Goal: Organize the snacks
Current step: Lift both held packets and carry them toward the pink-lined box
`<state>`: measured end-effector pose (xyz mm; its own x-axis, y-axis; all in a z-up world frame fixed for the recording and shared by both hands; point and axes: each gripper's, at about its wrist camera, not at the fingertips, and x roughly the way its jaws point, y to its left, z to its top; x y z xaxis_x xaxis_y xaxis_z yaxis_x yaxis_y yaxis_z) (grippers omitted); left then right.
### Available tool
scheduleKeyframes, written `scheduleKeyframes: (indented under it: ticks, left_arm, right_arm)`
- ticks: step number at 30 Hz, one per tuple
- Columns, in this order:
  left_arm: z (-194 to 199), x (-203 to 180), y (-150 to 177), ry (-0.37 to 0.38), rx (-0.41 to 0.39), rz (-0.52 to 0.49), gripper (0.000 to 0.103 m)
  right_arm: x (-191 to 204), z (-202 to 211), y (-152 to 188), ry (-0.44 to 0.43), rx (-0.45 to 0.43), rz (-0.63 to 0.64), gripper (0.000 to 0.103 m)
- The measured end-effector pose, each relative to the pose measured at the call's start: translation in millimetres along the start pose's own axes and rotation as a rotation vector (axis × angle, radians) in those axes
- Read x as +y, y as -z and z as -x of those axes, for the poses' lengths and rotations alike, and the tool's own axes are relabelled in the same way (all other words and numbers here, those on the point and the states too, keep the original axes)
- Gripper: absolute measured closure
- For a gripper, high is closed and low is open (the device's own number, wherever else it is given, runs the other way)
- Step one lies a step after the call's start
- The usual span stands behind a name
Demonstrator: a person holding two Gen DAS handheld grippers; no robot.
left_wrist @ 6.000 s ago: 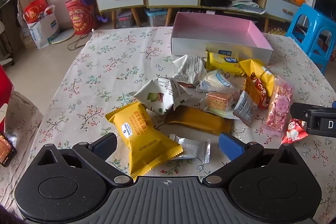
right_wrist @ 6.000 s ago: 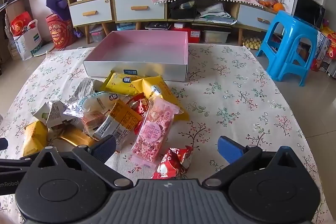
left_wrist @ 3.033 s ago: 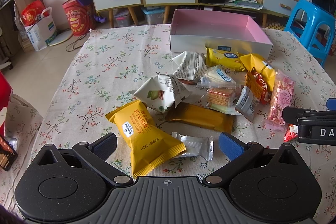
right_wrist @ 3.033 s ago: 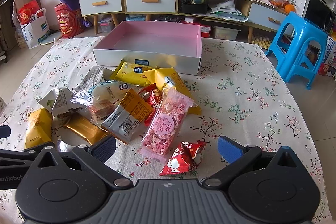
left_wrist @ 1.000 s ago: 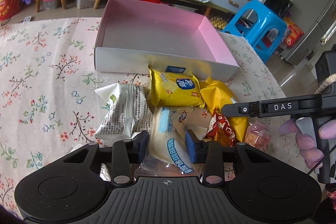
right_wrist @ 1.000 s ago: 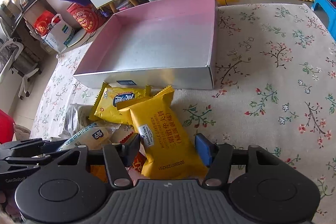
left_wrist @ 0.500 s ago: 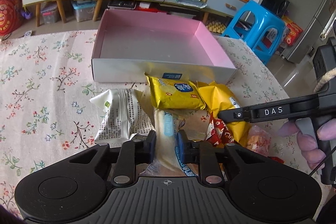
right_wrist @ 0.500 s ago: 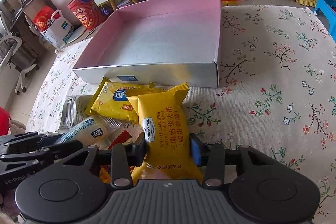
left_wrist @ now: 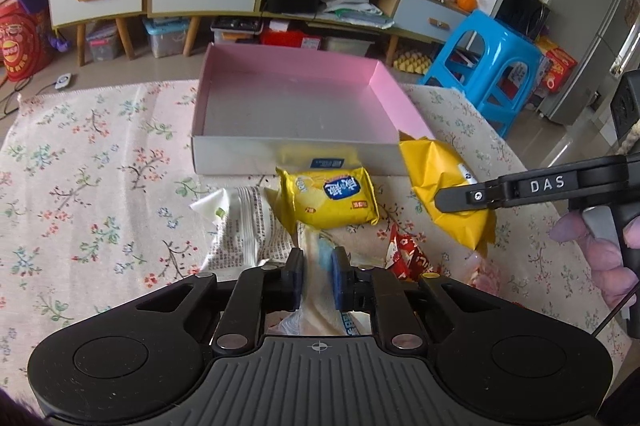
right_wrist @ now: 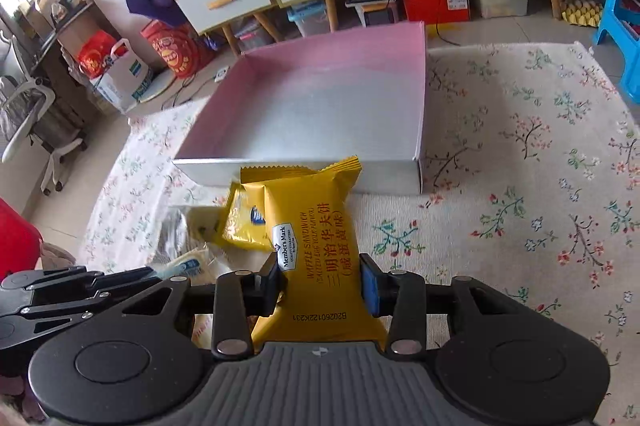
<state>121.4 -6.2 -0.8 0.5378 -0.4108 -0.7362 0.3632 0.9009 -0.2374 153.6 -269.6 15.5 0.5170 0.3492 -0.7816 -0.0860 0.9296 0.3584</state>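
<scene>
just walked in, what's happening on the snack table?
A person is sorting packaged snacks with a handheld tool in each hand. The left tool is shut on a pale, clear-wrapped snack with blue print. The right tool is clamped on a yellow waffle-sandwich packet. The open pink-lined cardboard box on the floral tablecloth holds nothing yet. A yellow packet with a blue label and a white printed packet lie in front of it.

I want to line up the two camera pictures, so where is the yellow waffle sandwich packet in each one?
Left wrist view: yellow waffle sandwich packet at right of centre, pinched by the right tongs coming in from the right.
Right wrist view: packet at lower centre, between those tongs.
Shared landmark: the pink box, just behind the packet.
</scene>
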Motion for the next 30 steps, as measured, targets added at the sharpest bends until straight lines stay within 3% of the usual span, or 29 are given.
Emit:
scheduleKeyframes:
  ticks: [5,12,15,23,30]
  left_arm:
    - [8.6,-0.8,-0.4,-0.008,-0.009,0.013,0.103]
    - [2.3,-6.3,4.5,-0.026,0.046,-0.033,0.103]
    - [-6.2,-8.1,11.7,-0.062,0.048,-0.077,0.097]
    - [-34.2,-22.4,17.2,-0.107,0.095,-0.248,0.067]
    - [-45.6,-30.1,19.1,-0.159,0.107,-0.312,0.064]
  right_arm:
    - [2.7,7.2,-3.4,-0.002,-0.018,-0.019,0.075]
    - [8.0,16.1,-3.1,-0.020,-0.036,-0.020,0.075]
    - [8.6,12.6,1.9,-0.019,-0.017,-0.018,0.075]
    - [13.2,-0.1,10.2,-0.002,0.052,-0.011,0.074]
    - [17.9,-11.7,15.4,0.031,0.097,0.019,0.074]
